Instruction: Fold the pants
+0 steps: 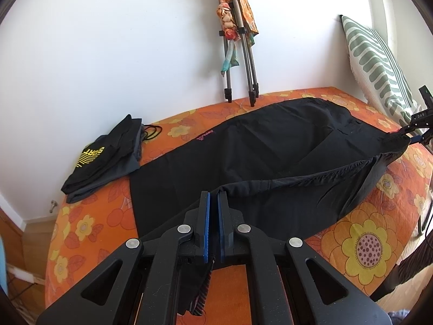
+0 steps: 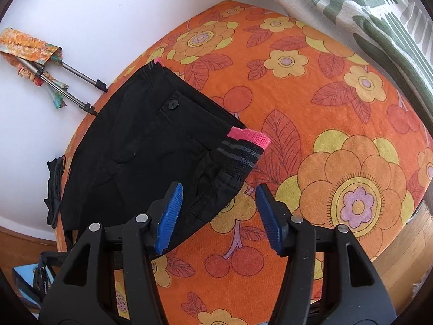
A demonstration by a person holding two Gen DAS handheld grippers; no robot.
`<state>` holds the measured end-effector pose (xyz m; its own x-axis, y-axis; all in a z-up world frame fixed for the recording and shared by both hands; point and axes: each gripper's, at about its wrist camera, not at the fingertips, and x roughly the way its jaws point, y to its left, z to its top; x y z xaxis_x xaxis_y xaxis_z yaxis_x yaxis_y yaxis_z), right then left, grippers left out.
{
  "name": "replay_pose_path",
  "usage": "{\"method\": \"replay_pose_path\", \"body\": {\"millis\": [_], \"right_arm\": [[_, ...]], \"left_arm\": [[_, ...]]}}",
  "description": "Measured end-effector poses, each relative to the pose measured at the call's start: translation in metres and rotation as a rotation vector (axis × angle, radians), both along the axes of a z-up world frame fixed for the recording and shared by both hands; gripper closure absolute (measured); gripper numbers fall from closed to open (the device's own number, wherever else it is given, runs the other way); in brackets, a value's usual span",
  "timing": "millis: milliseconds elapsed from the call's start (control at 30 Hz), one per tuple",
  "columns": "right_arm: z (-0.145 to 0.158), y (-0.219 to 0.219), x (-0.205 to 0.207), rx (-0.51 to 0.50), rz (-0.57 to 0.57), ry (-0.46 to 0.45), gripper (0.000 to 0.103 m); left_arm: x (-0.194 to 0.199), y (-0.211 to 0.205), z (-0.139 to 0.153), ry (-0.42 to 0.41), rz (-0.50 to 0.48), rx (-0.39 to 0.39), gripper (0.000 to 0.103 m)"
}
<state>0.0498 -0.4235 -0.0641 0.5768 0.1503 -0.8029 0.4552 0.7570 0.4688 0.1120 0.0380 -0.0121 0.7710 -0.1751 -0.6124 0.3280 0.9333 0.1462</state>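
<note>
My left gripper [image 1: 214,203] clamps the black pants' [image 1: 257,151] waistband, lifted; my right gripper [image 2: 219,211] hovers spread above the bedspread [image 2: 311,108]. Pants lie lengthwise, legs pointing away leftward.

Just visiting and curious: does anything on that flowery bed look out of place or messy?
One oddity: the black pants lie unevenly, the near waistband edge lifted off the bedspread by the left claw, while the right claw hangs open beside the pink-trimmed waistband.
</note>
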Motion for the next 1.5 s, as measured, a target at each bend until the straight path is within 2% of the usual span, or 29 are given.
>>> {"method": "replay_pose_path", "body": {"millis": [33,67,100,133,167,233,500,667,767,1000,1200,1500], "right_arm": [[-0.004,0.001,0.002,0.026,0.006,0.003,0.044],[-0.008,0.004,0.005,0.055,0.015,0.001,0.050],[-0.011,0.006,0.008,0.081,0.025,-0.001,0.059],[-0.014,0.008,0.011,0.090,0.033,0.008,0.081],[-0.014,0.010,0.013,0.092,0.035,0.006,0.090],[-0.008,0.012,0.015,0.097,0.033,-0.031,0.096],[0.062,0.019,0.034,0.010,0.029,-0.208,0.098],[0.089,0.025,0.079,-0.043,0.038,-0.252,0.098],[0.096,0.028,0.113,-0.073,0.035,-0.263,0.098],[0.094,0.045,0.196,-0.167,0.048,-0.243,0.098],[0.068,0.060,0.269,-0.242,0.100,-0.146,0.098],[0.029,0.076,0.325,-0.329,0.175,-0.034,0.098]], "left_arm": [[0.000,0.000,0.000,0.000,-0.001,0.003,0.099],[0.000,-0.001,0.000,0.001,-0.002,0.006,0.099],[0.001,-0.001,0.000,0.001,-0.002,0.008,0.099],[0.002,-0.001,0.000,0.002,-0.002,0.007,0.099],[0.003,0.000,0.001,0.003,-0.002,0.006,0.099],[0.005,0.000,0.002,0.000,-0.001,0.008,0.099],[0.022,0.005,0.018,-0.033,0.011,0.014,0.099],[0.050,0.008,0.021,-0.029,0.035,-0.003,0.099],[0.068,0.005,0.020,-0.042,0.044,0.025,0.099],[0.122,0.009,0.011,-0.022,0.086,0.028,0.099],[0.169,0.020,-0.011,0.035,0.125,0.032,0.099],[0.208,0.028,-0.036,0.114,0.149,0.035,0.099]]}}
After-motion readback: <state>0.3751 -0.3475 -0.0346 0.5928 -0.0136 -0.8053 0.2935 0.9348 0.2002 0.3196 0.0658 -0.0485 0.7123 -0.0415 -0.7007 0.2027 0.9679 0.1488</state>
